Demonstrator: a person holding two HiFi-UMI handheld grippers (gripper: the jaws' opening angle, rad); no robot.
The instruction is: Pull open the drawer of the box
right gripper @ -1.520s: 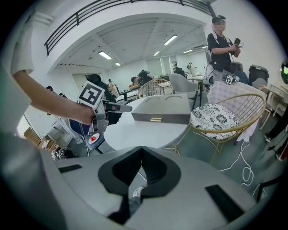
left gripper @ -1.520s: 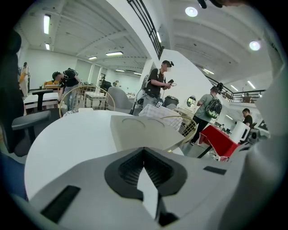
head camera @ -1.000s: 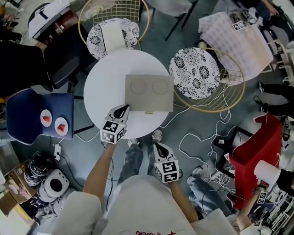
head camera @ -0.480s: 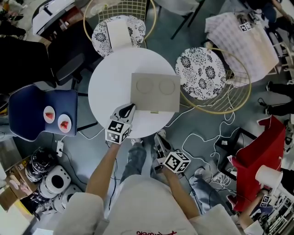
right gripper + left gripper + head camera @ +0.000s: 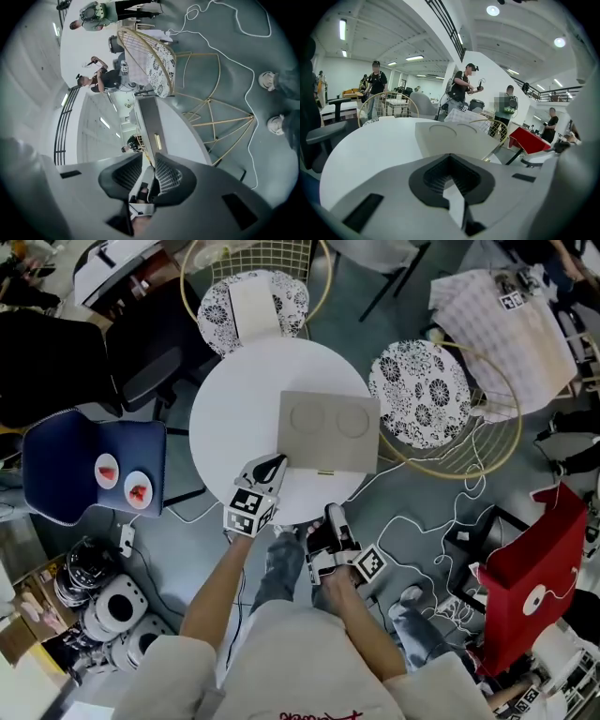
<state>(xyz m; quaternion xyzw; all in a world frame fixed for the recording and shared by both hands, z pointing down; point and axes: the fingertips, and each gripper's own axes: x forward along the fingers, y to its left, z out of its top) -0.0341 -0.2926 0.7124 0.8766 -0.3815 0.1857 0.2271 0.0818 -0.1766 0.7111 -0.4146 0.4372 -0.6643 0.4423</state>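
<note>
Head view: box (image 5: pixel 330 432) lies closed on round table (image 5: pixel 234 418).

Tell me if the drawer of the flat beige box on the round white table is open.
Shut: the flat beige box shows a flush front edge, its small handle against it.

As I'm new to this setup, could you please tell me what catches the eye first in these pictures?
A flat beige box with two circles on its top lies on the right half of the white round table at the centre. The left tongs point at its near left corner, while the right tongs, opening with nothing between them, hover just beyond the table's near edge.
</note>
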